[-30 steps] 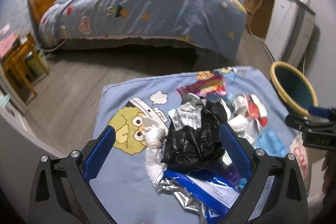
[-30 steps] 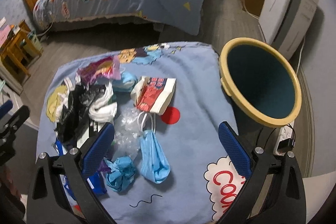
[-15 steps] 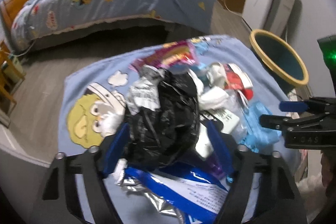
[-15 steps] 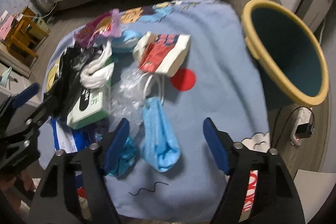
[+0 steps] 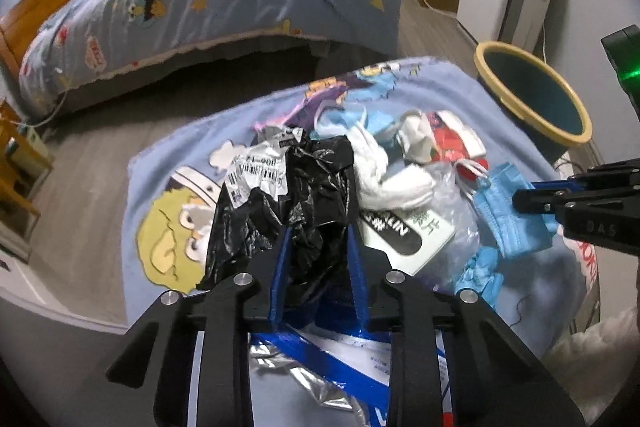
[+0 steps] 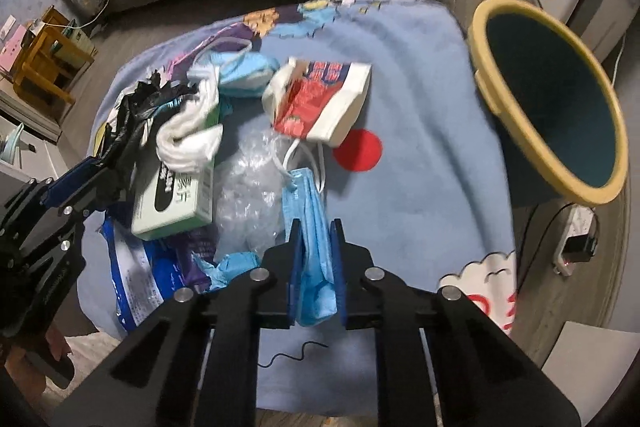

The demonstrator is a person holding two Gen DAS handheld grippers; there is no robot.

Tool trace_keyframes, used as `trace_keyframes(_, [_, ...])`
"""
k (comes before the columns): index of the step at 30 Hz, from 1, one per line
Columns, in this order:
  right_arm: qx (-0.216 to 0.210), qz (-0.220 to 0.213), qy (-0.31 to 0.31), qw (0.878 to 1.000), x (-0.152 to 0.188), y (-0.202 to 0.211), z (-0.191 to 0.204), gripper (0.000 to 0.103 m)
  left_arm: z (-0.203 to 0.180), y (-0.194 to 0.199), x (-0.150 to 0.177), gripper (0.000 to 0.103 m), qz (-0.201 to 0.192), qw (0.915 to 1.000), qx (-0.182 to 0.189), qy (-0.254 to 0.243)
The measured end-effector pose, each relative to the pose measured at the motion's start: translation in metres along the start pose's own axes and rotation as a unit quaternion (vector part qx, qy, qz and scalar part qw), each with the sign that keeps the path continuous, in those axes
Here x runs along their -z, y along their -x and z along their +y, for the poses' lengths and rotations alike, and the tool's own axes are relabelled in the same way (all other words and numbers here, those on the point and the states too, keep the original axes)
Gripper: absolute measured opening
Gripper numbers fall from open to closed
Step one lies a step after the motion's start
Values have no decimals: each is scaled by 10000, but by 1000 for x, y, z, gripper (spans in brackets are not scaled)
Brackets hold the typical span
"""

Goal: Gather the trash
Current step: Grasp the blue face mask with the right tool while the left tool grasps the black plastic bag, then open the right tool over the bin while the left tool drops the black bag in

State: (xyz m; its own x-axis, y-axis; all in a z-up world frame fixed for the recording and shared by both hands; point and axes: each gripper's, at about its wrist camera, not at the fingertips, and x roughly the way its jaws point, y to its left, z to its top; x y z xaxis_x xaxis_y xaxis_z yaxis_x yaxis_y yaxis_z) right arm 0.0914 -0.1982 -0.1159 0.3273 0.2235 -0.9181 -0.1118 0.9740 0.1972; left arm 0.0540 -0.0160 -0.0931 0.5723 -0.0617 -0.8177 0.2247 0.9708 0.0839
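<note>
Left tool (image 5: 318, 241) pinches black bag (image 5: 304, 183); right tool (image 6: 316, 239) clamps blue mask (image 6: 310, 227); only its view shows the pinch.

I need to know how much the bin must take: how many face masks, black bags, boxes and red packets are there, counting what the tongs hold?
blue face mask: 2, one in the right tongs, one at the pile's far side
black plastic bag: 1, in the left tongs
green-white box: 1
red-and-white packet: 1
Total: 5
</note>
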Motion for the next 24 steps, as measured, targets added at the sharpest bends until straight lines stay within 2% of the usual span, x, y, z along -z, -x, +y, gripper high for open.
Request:
trace_keyframes(3, [136,-193,13,9997,-6,18,-2,13,2,12,-5,25,-184,9998,-78,39])
trace_keyframes(4, [168,-259,29,9995,-11,23,-5,13,3,16,-6,19,-243,9996,-102,49])
trace_keyframes(8, [133,-651,-53,9978,-25,53,-14,13,2,36,-18,16,-574,9983,-87,68])
trace_keyframes(9, [150,-725,-42,9972,-29,58,-17,13,1,39,-20,8,-628,9980,-111,30])
trace_keyframes(14, [169,-1084,-2,9940,-47,88,-33,13,0,48,-33,8,-785,9969,-69,54])
trace_keyframes(18, [187,-1210,10,9925,-60,102,-50,13,3,50,-43,6,-858,9961,-55,210])
trace_keyframes(24, [111,-1391,-217,9900,-71,117,-86,13,-12,74,-74,6,-1311,9912,78,170])
